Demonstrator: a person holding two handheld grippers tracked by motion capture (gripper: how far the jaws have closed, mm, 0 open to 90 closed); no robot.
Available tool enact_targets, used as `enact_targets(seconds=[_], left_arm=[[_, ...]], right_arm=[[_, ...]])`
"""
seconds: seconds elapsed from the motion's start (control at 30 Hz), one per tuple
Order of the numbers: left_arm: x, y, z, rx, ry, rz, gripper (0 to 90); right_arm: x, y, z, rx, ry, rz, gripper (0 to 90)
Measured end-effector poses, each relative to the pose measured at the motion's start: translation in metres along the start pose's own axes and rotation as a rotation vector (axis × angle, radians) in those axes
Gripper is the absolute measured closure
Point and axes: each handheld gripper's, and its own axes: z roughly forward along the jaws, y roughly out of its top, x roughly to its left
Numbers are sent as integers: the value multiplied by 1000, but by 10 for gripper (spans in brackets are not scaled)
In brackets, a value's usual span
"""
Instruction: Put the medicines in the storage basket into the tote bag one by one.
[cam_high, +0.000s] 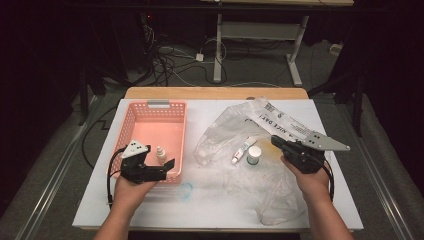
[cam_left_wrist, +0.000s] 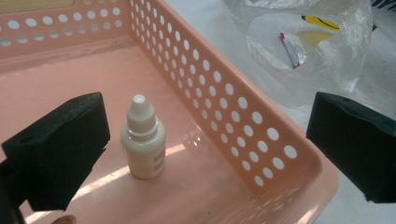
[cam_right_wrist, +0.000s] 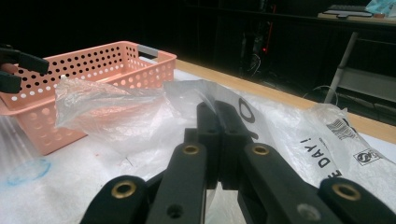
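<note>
Basket (cam_high: 150, 120) sits at the left of the table (cam_high: 210, 210) in my high view, pink and perforated, with a small white dropper bottle (cam_high: 161, 154) standing upright inside near its lower right corner. My left gripper (cam_high: 159, 170) hangs over that corner with its jaws spread wide. In the left gripper view the bottle (cam_left_wrist: 143, 140) stands between them, nearer the left jaw but touching neither; one jaw is over the basket floor, the other is outside the basket wall (cam_left_wrist: 233, 116), over the table.

My right gripper (cam_high: 278, 142) is at the right of the high view, jaws pressed together and pinching the edge of a clear plastic bag (cam_high: 260, 160) that lies crumpled across the middle and right of the table. In the right gripper view the film (cam_right_wrist: 140, 116) bunches up just past the closed jaws. Through the bag I see a small tube (cam_high: 243, 149) and a white-capped jar (cam_high: 254, 155) side by side at centre frame. A faint blue ring (cam_high: 186, 190) marks the table just below the basket.
</note>
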Motion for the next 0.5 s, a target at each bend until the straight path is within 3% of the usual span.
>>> enact_targets(seconds=[0.17, 0.27, 0.43, 0.5], left_arm=[[2, 7, -7, 6, -15, -7, 55], [4, 16, -12, 18, 7, 1, 111], [14, 36, -6, 116, 7, 4, 189], [20, 43, 0, 176, 19, -4, 212]], right_arm=[[-1, 0, 0, 2, -2, 2, 900], [-1, 0, -2, -1, -4, 2, 900], [0, 0, 0, -2, 2, -3, 900], [1, 1, -1, -4, 1, -4, 900]])
